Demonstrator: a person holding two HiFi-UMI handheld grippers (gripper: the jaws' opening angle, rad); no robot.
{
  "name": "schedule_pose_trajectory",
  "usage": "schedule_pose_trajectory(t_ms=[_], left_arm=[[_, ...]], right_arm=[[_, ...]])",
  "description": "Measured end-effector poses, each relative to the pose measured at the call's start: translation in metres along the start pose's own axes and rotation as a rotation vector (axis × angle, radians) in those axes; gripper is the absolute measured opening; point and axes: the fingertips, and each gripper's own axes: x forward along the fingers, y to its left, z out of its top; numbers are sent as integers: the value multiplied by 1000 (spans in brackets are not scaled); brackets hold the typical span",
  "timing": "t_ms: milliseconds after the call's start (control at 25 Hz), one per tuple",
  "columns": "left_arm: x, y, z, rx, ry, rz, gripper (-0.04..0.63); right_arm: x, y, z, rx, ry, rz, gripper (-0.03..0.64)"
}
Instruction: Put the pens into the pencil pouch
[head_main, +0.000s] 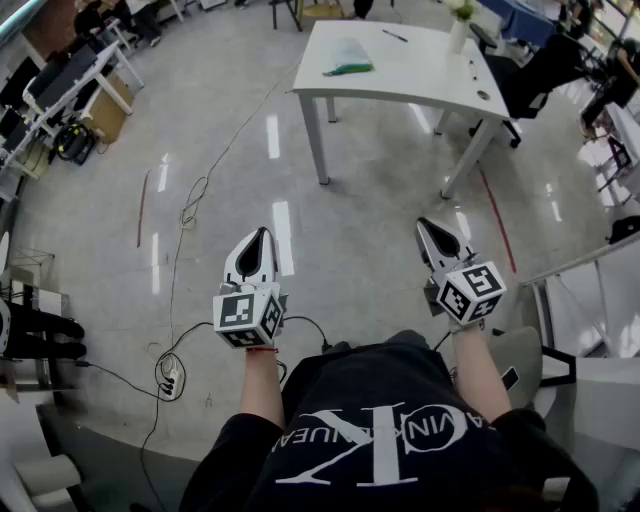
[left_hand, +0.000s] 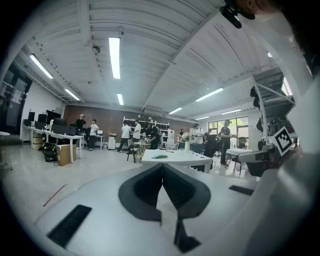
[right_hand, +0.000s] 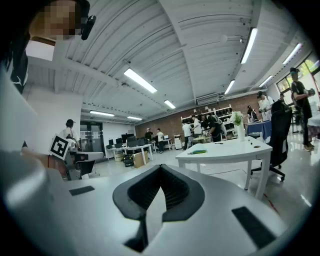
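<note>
Your left gripper (head_main: 262, 234): jaws pressed together, nothing between. Your right gripper (head_main: 424, 222): likewise together, empty. You hold both over floor (head_main: 360, 260), well short of white table (head_main: 420, 80). Greenish pouch (head_main: 348, 58) lies on tabletop's left part; dark pen (head_main: 394, 35) beyond it, apart.

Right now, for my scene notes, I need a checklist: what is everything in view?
table: one, white, across the floor ahead
pencil pouch: one, teal, on the table's left part
pen: one seen, dark, on the table beyond the pouch
vase: one, white, with flowers, table's far side
office chair: one, black, right of the table
cables: several, dark, floor at left
people: several, far back in the room
left gripper: one, white, shut, empty, over the floor
right gripper: one, white, shut, empty, over the floor
</note>
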Motion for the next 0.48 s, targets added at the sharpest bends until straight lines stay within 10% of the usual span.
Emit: schedule_pose_trajectory(t_ms=[480], left_arm=[[-9, 5, -3, -6, 6, 19, 5]], right_arm=[[3, 1, -4, 7, 2, 14, 8]])
